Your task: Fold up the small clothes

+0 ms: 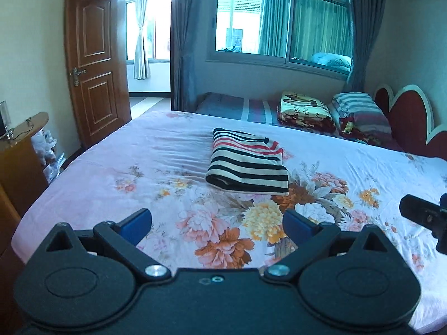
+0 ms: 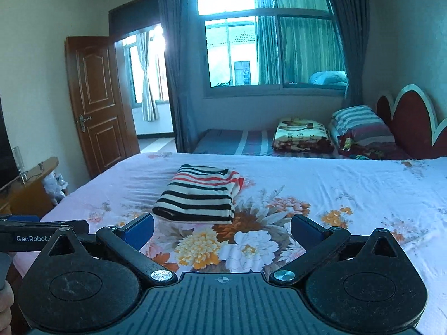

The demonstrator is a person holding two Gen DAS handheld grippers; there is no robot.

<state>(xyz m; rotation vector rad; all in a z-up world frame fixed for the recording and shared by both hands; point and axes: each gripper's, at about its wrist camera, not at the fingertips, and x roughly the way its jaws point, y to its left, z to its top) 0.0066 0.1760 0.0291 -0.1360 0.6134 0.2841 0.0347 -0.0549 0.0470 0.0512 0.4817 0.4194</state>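
A striped garment (image 1: 247, 164), cream with black and red bands, lies folded into a neat rectangle on the pink floral bedsheet (image 1: 111, 173). It also shows in the right wrist view (image 2: 198, 195). My left gripper (image 1: 218, 223) is open and empty, held above the sheet a short way in front of the garment. My right gripper (image 2: 222, 229) is open and empty too, just short of the garment's near edge. Part of the right gripper shows at the right edge of the left wrist view (image 1: 424, 217).
The bed (image 2: 349, 189) fills the foreground. A second bed with a folded blanket (image 1: 304, 111), striped pillow (image 1: 360, 109) and red headboard (image 1: 410, 120) stands behind. A wooden door (image 1: 95, 64) is open at the left. A wooden desk (image 1: 19, 150) stands at the far left.
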